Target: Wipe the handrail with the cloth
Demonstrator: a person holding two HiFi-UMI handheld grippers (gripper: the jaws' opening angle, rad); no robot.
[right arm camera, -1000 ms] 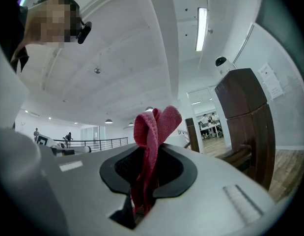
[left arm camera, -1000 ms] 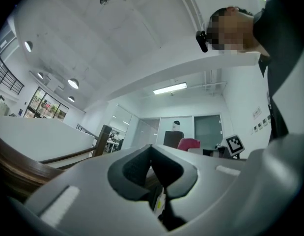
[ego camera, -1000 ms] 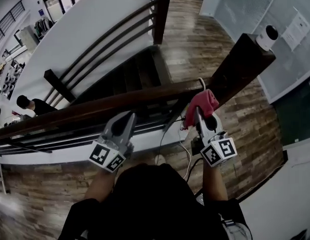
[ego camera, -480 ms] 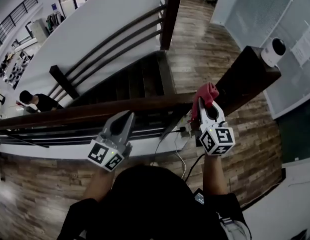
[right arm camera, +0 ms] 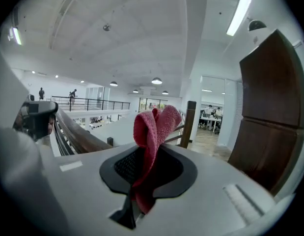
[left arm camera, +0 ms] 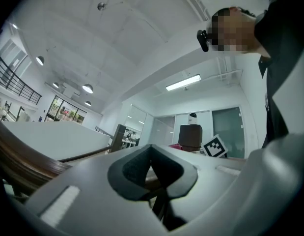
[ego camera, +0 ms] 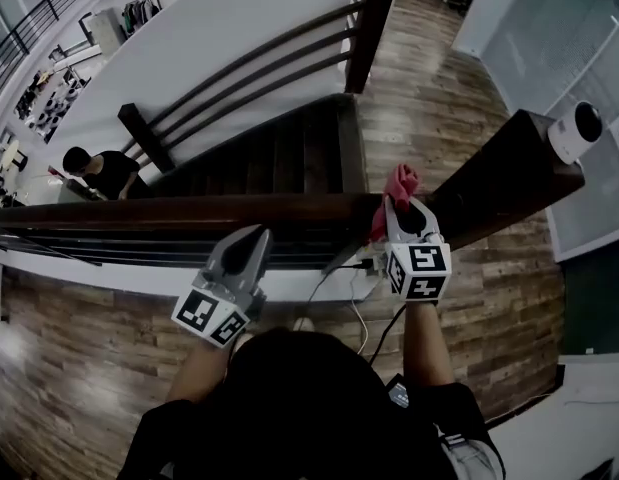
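Wooden handrail [ego camera: 189,212] | right hand-held gripper [ego camera: 400,204] pinches cloth [ego camera: 398,181] | cloth-rail contact unclear

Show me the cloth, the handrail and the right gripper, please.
cloth [right arm camera: 152,127]: right gripper view, on its folded upper part.
handrail [ego camera: 189,211]: head view, on its top face.
right gripper [ego camera: 406,211]: head view, between its fingertips, shut on the cloth.

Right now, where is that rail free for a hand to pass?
The handrail is bare from the left gripper out to the left edge, and between both grippers. Crowded at the right: the right gripper holds the cloth by the post.
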